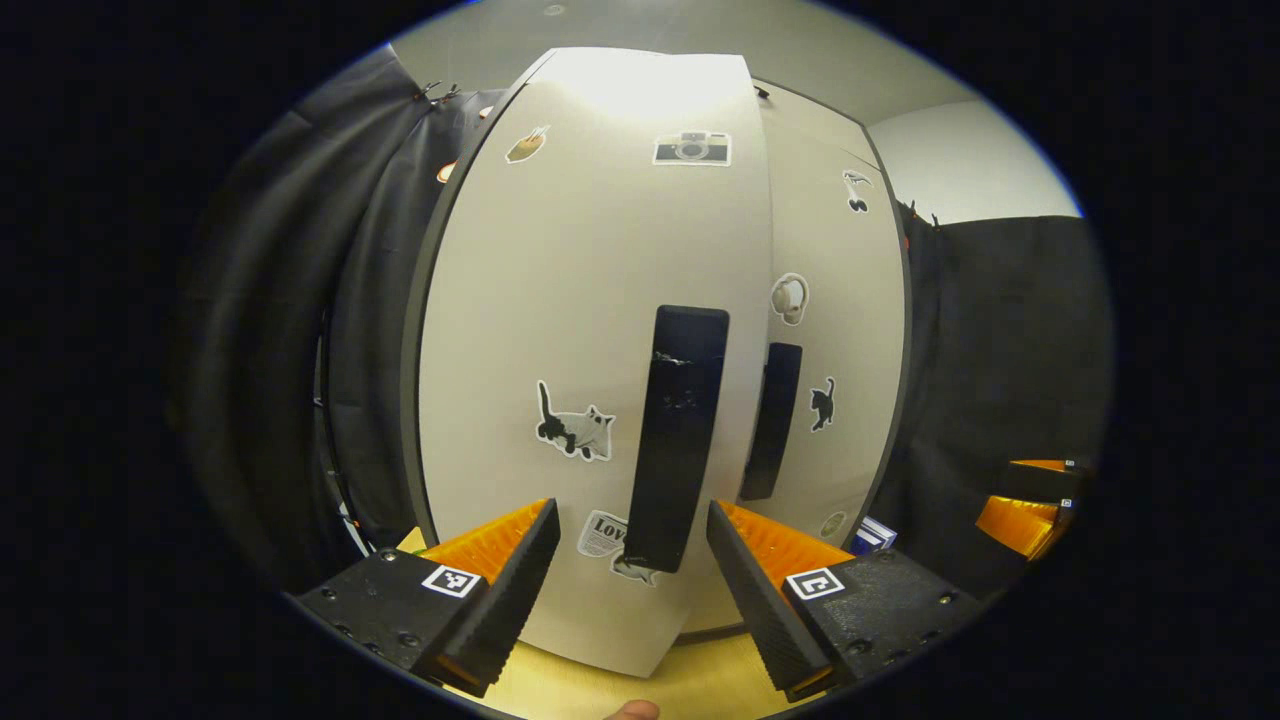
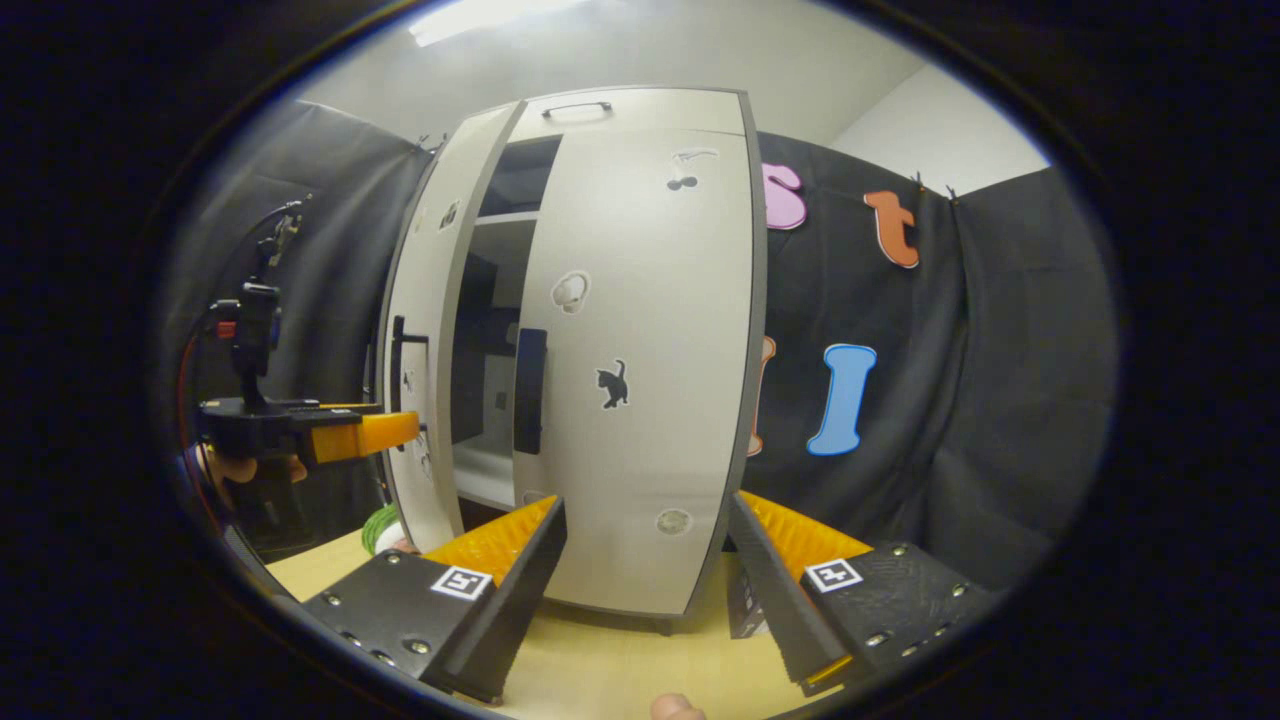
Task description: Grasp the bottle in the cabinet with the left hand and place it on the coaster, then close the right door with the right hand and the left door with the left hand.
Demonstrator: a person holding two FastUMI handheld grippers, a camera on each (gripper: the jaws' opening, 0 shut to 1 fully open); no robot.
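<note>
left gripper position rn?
In the right gripper view the left gripper is at the far left, level with the left door's handle; the right door is shut.

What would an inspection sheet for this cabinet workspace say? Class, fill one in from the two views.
Surface: pale wooden tabletop, cabinet standing on it.
Job's things: right door looks closed; left door still ajar, shelves visible in the gap; bottle and coaster not identifiable.
Clutter: green-and-white item by the left door's foot; small blue-and-white box beside the cabinet.
Grippers: left tool open, facing the left door's black handle; right tool open, empty.
Cables: red cable behind the left tool.
Surroundings: black cloth wall.
</note>
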